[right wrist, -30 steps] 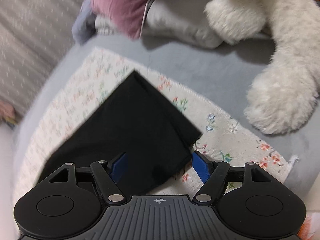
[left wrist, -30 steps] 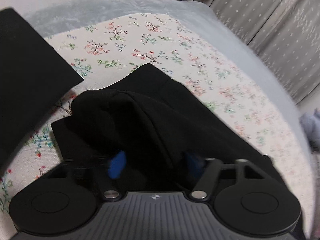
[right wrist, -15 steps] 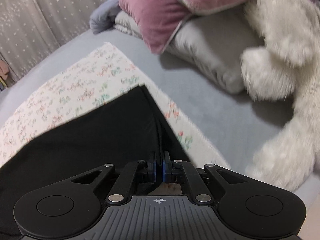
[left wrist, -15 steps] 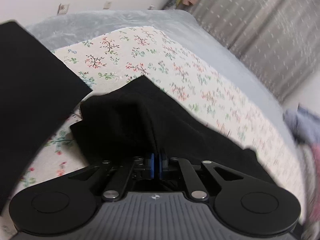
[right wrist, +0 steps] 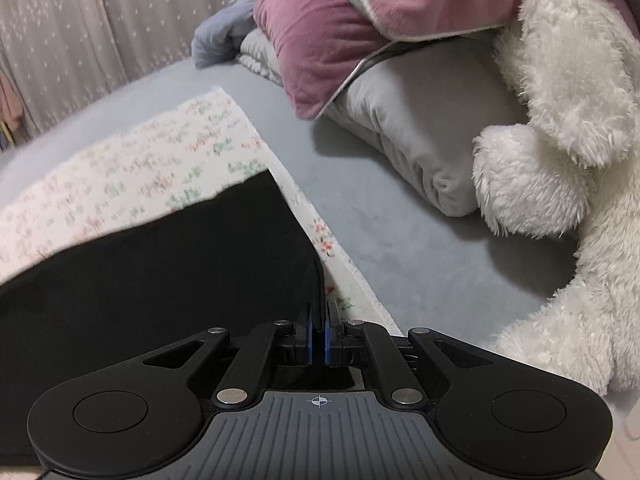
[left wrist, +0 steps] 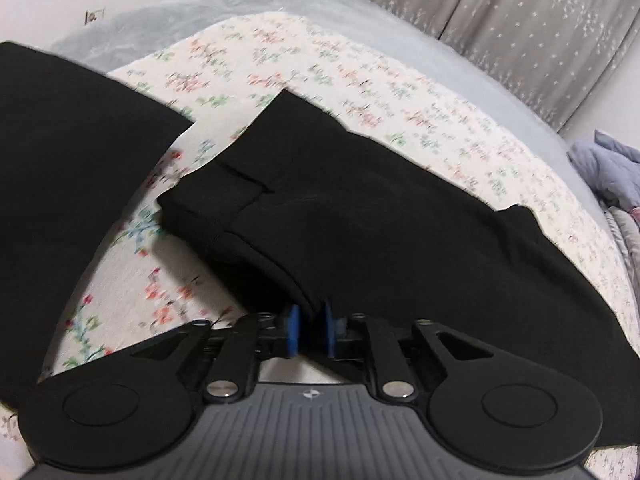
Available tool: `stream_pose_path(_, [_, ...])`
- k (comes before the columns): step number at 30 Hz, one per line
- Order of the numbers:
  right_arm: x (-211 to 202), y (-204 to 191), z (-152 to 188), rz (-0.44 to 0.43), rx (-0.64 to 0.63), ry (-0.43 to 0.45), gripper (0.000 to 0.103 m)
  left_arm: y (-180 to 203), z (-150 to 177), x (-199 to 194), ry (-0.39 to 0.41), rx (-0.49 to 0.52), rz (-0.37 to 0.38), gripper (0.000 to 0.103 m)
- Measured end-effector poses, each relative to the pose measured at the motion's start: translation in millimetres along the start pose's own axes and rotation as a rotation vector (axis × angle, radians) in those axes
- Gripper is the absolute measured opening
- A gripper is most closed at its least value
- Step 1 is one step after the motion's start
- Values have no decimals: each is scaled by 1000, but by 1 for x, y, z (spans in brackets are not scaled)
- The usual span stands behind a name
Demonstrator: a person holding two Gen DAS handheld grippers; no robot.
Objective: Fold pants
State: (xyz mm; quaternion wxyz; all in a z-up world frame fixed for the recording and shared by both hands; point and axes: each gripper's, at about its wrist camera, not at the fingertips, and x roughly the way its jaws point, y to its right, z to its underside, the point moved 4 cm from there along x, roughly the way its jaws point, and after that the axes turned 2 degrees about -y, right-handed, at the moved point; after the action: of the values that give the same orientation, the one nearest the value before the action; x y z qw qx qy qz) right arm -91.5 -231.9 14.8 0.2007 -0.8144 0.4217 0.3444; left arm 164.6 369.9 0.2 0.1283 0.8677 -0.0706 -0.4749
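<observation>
From my left wrist view, the black pants (left wrist: pixel 360 232) lie on the floral cloth (left wrist: pixel 320 68), their long axis running from a squared end at upper left (left wrist: pixel 256 160) — where a doubled layer shows a stepped edge — down to the lower right, where the fabric passes out of frame. The near edge comes straight toward my left gripper (left wrist: pixel 308 330): a fold of the pants sits between its blue pads (left wrist: pixel 293 330), and the jaws are opening, with a narrow gap visible; I cannot tell whether the pads press the cloth. A second flat black piece of fabric (left wrist: pixel 68 184) fills the left of this view, apart from the pants across a strip of floral cloth; whether it belongs to the same garment I cannot tell.

From my right wrist view, the pants (right wrist: pixel 160 280) end in a straight edge that runs away from my right gripper (right wrist: pixel 319 338) toward the upper left, parallel to the border of the floral cloth (right wrist: pixel 160 168). This gripper is clamped tight on the corner of that edge — fabric is pinched between the pads (right wrist: pixel 306 338).

The floral cloth is spread on a grey bed sheet (right wrist: pixel 380 216). On the bed beyond: a grey pillow (right wrist: pixel 424 136), a pink cushion (right wrist: pixel 320 44) and a white plush toy (right wrist: pixel 568 128). Grey patterned curtains (left wrist: pixel 520 24) close the background.
</observation>
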Motion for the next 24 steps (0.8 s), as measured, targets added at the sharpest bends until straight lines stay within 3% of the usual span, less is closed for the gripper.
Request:
stream_pose_path(4, [14,3,10,13,0,-37,5,-19,0,-14,18,-50,20,38])
stream_pose_path(5, [13,3,9,13,1,-33,5,-24,-2,-19,33,-72,24,46])
stream_pose_path(6, [13,2,9,14,-4,-29,5,-30,-5,-23,49,-106,27,62])
stream_pose_path(8, [13,0,6,21,-12,-24,5,-41,-10,-27,87,-167,19,70])
stream_pose_path(13, [15,-3,1,33,9,-12,5,-44,-13,-14,96,-206,-15,70])
stream_pose_path(15, [18,-3,2,42,13,-14,5,-42,-12,-8,84,-196,-62,48])
stream_pose_path(19, [15,0,5,49,10,-9,7,-39,-3,-9,48,-141,-111,44])
stream_pose_path(20, [12,1,5,58,8,-9,12,-39,-2,-10,39,-136,-123,46])
stream_pose_path(22, [8,1,4,93,-18,-7,19,-40,-3,-17,24,-146,-136,59])
stream_pose_path(23, [5,-1,3,118,-44,1,21,-42,-5,-22,23,-149,-151,71])
stream_pose_path(24, [1,-4,1,135,-71,12,21,-43,-8,-27,37,-151,-166,73])
